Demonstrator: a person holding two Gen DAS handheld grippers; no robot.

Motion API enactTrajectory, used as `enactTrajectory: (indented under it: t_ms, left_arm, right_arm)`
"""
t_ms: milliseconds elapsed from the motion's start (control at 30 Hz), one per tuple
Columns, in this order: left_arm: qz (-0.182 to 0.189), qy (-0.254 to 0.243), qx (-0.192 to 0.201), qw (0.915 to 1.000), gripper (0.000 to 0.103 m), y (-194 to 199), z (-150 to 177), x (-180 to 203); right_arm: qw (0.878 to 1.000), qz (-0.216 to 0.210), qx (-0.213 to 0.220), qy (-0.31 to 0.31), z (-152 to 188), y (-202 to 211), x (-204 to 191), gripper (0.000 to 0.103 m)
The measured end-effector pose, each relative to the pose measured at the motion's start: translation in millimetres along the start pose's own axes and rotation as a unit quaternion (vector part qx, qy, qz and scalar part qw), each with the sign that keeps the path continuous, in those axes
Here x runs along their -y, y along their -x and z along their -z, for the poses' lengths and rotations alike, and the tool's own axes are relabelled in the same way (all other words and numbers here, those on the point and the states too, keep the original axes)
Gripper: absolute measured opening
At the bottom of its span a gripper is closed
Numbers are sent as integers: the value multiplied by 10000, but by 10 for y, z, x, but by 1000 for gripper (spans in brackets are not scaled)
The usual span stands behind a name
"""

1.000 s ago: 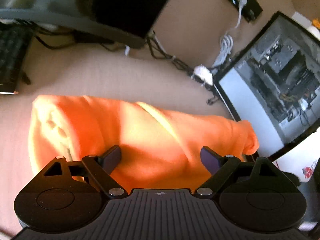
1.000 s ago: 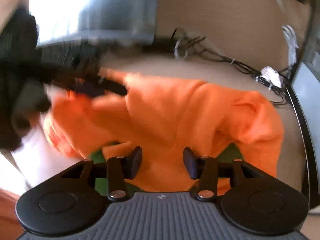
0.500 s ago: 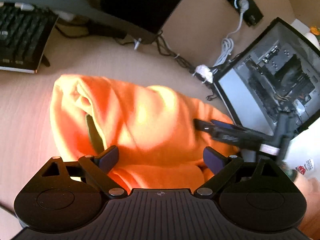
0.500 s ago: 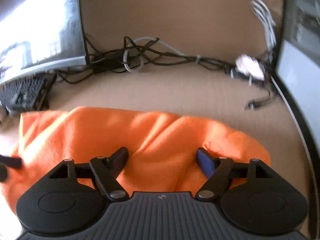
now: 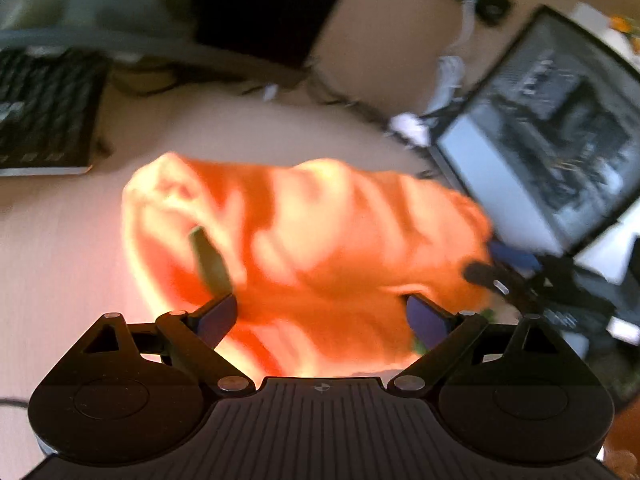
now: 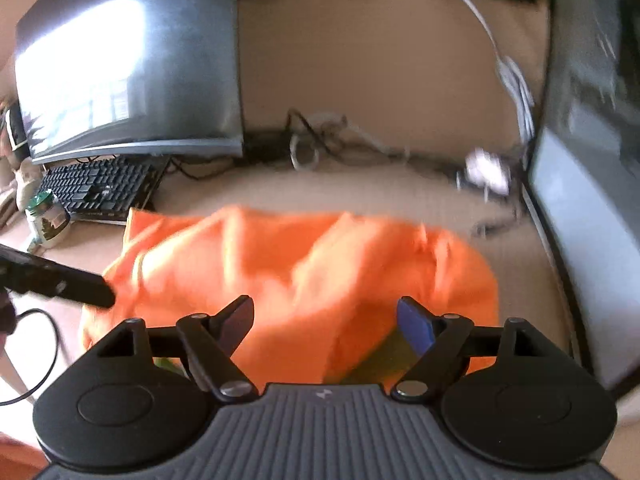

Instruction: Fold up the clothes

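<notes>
An orange garment (image 5: 304,248) lies bunched on the beige desk, with a green patch showing on it; it also shows in the right wrist view (image 6: 296,272). My left gripper (image 5: 322,318) is open, its jaws spread over the garment's near edge, holding nothing. My right gripper (image 6: 326,322) is open, jaws spread over the garment's near side, empty. The right gripper also shows in the left wrist view (image 5: 504,268) at the garment's right end. The left gripper's finger shows in the right wrist view (image 6: 60,280) at the garment's left edge. Both views are blurred.
A black keyboard (image 6: 96,190) and a monitor (image 6: 128,68) stand at the back left, with a small jar (image 6: 46,220) near them. A tangle of cables (image 6: 360,152) lies behind the garment. An open computer case (image 5: 552,148) stands on the right.
Both grippers have pulled back a little from the garment and stay open. The right gripper has risen, showing more of the monitor. The garment now sits more bunched.
</notes>
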State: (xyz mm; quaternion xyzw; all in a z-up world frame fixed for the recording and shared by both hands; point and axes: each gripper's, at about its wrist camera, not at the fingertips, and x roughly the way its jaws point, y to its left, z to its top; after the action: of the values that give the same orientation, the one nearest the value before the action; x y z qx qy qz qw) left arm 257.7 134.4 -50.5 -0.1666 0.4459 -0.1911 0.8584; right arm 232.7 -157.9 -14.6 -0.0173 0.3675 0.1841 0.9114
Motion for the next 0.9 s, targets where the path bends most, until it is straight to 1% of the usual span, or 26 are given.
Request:
enactTrajectory:
  t_ms: [33, 67, 100, 167, 200, 233, 267, 300, 367, 400, 433, 467, 500, 533, 567, 633, 700, 733, 767, 833, 900]
  left_arm:
    - [-29, 25, -108, 9999, 84, -53, -15, -15]
    - [-40, -22, -178, 9998, 73, -100, -51, -6]
    - [-42, -100, -205, 9997, 70, -140, -97, 14]
    - [-18, -265, -77, 9996, 67, -184, -220, 81]
    - [-19, -336, 12, 9994, 67, -197, -278, 113]
    - [-72, -420, 106, 9990, 67, -209, -327, 144]
    - [-203, -564, 212, 9980, 67, -225, -362, 171]
    - [-413, -751, 304, 9959, 67, -247, -377, 187]
    - [-843, -955, 292, 9914, 70, -324, -355, 144]
    - [-1047, -1026, 258, 9889, 72, -366, -339, 112]
    - [-1167, -1000, 205, 9879, 77, -394, -316, 51]
    - [-1208, -884, 151, 9886, 80, -387, -290, -26]
    - [-1254, -776, 119, 9890, 81, -361, -267, -88]
    - [-1287, -680, 108, 9893, 80, -313, -243, -147]
    - [-1277, -614, 145, 9898, 79, -235, -229, -189]
    - [-1151, -586, 318, 9911, 80, -84, -238, -206]
    - [-909, -753, 627, 9910, 85, 12, -317, -105]
    - [-787, -836, 781, 9903, 89, 60, -357, -55]
    - [-665, -919, 934, 9891, 93, 107, -396, -5]
    - [-424, -1092, 1179, 9861, 94, 148, -482, 101]
    - [-306, -1133, 1058, 9874, 94, -51, -569, 150]
  right_arm:
    - [9998, -62, -118, -112, 54, -23, 29, 65]
    - [9996, -126, -208, -148, 78, -64, 35, 45]
    - [9994, -192, -264, -93, 68, -126, 14, 33]
    - [9996, -214, -189, 65, -4, -234, -53, 27]
    - [9997, -170, -102, 150, -60, -272, -82, 27]
    - [9996, -126, -16, 235, -117, -310, -110, 27]
    - [9995, -73, 62, 310, -168, -348, -131, 27]
    - [9993, -12, 106, 360, -209, -393, -136, 27]
    - [9991, 119, 71, 403, -236, -491, -117, 28]
    - [9988, 194, 16, 440, -230, -542, -100, 32]
    - [9984, 259, -50, 498, -207, -576, -87, 37]
    - [9978, 341, -112, 563, -168, -602, -75, 50]
    - [9971, 417, -155, 613, -127, -594, -61, 57]
    - [9968, 460, -151, 637, -96, -549, -53, 58]
    - [9967, 486, -109, 646, -71, -486, -51, 61]
    - [9963, 532, 19, 670, -34, -343, -59, 63]
    - [9955, 558, 291, 712, -37, -147, -107, 63]
    - [9951, 536, 430, 715, -42, -63, -139, 64]
    - [9953, 426, 532, 684, -52, -23, -185, 67]
    - [9961, 92, 647, 592, -72, -12, -285, 69]
    - [9958, -154, 567, 703, -52, -77, -409, 71]
